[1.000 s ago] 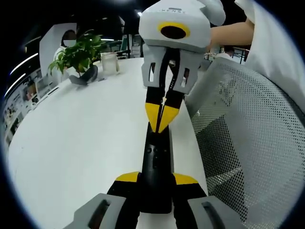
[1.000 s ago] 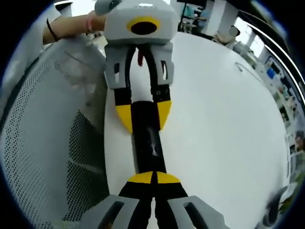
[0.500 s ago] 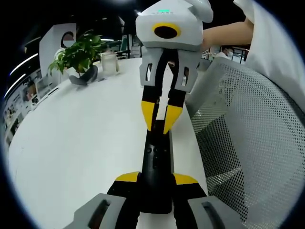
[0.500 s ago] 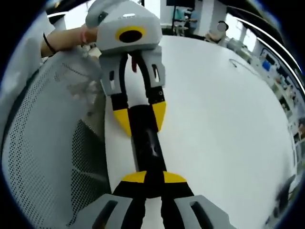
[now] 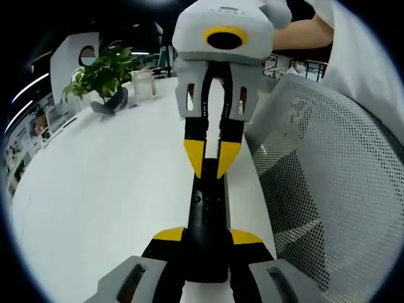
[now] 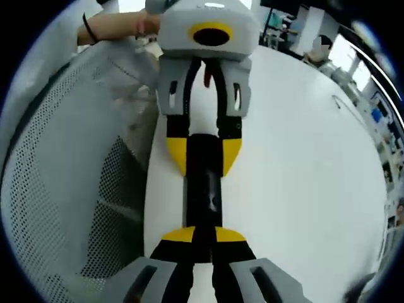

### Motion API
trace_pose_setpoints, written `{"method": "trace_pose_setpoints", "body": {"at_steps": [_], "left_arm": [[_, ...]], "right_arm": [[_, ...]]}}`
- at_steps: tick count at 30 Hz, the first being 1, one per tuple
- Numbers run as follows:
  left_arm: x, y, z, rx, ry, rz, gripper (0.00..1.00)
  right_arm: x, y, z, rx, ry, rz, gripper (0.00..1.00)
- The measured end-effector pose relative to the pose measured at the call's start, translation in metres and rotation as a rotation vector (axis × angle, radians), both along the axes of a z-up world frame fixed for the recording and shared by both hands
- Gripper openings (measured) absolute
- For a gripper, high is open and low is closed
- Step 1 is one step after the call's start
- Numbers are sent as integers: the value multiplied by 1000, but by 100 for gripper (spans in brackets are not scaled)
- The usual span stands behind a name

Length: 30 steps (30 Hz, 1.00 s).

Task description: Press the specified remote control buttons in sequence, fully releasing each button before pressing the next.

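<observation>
No lettering could be read with confidence. A faint line of small grey characters ran along the top of the white plastic housing of the right gripper in the left gripper view, possibly a brand name, but it was too blurred to spell out.

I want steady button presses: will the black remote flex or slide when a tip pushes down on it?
The remote looks like a rigid slab, so flex seems unlikely. It lies flat on the smooth white table, where it might skid, but the left hand-held gripper clamps its end, probably steadying it.
</observation>
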<state>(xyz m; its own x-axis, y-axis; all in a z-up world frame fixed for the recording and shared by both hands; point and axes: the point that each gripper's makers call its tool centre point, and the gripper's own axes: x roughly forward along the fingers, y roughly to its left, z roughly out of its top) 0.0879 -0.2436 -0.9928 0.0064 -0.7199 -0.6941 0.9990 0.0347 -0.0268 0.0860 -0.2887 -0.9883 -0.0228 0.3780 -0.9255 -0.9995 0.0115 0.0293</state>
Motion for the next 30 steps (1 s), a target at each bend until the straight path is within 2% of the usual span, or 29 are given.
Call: {"method": "trace_pose_setpoints", "body": {"at_steps": [1,3,4,6,10,12,15,18,21,24,25,27,29,30], "left_arm": [[0,0,0,0,3,2,24],[1,0,0,-2,7,7,24],[1,-1,0,-3,8,8,24],[1,-1,0,-2,6,7,24],[1,-1,0,1,-2,-1,24],[1,-1,0,1,-3,1,24],[0,-1,0,-1,-2,1,24],[0,-1,0,-1,-3,1,24],[0,-1,0,-2,-3,1,24],[0,-1,0,-3,-3,1,24],[0,-1,0,-3,-3,1,24],[1,-1,0,-5,-1,2,24],[1,-1,0,-6,1,4,24],[1,-1,0,-6,1,4,24]], "right_arm": [[1,0,0,1,36,-73,6],[4,1,0,8,51,-146,5],[5,2,0,13,41,-171,4],[3,1,0,16,19,-168,4],[0,2,2,104,-95,-56,4],[0,2,1,134,-122,-37,4],[0,3,1,136,-129,-13,4],[0,5,2,124,-136,67,4],[-2,6,1,101,-122,160,4],[-1,7,1,79,-101,194,4],[0,7,0,71,-79,182,4],[-1,7,0,56,-27,98,4],[1,8,-1,44,-10,9,3],[2,8,-1,42,-11,-1,3]]}}
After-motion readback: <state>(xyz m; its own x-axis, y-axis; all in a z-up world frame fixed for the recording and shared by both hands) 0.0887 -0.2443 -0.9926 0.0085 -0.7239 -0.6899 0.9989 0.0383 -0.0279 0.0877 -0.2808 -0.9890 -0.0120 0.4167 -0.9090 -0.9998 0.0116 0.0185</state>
